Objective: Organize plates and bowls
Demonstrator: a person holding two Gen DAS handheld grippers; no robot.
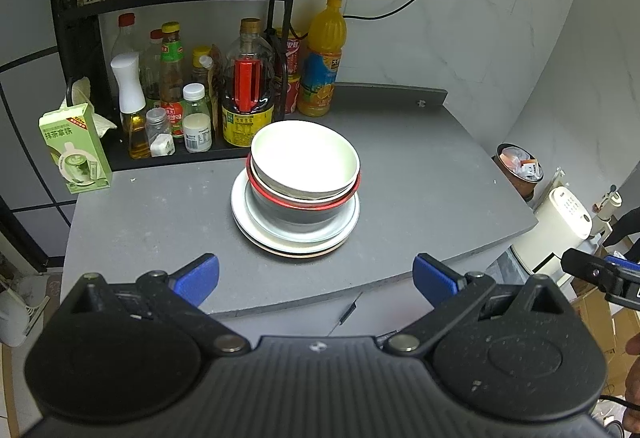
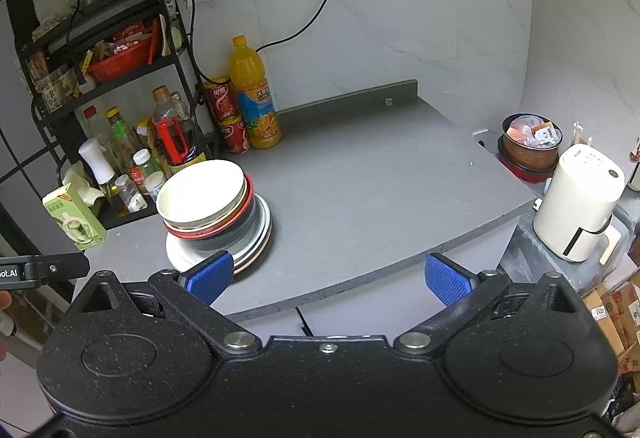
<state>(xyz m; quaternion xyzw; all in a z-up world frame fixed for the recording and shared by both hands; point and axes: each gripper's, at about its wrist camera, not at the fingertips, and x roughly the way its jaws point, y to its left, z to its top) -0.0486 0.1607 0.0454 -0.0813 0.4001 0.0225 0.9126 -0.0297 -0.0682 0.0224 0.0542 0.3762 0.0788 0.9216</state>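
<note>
i'm looking at one stack sitting near the middle-left of the grey desk: a white bowl nesting on top, tilted a little, inside a red-rimmed bowl, inside a dark grey bowl, all resting on a pile of plates, the lowest one showing a pinkish edge. from the right wrist view the same stack is leaning slightly to the left, bowls sitting off-centre on the plates.

i'm holding the left hand-held gripper spread wide and carrying nothing, hovering off the desk's front edge, facing the stack. the right hand-held gripper is also gaping wide with nothing in it, near the front edge, its left pad just in front of the plates in that view; i can't tell if it's touching.

behind the stack a black rack is holding sauce bottles, with an orange juice bottle beside it and a green carton off to the left.

judging progress: everything's already gathered into one nested pile and no loose dishes are showing, so the task is looking done or nearly done. maybe only straightening the tilted white bowl is remaining.
</note>
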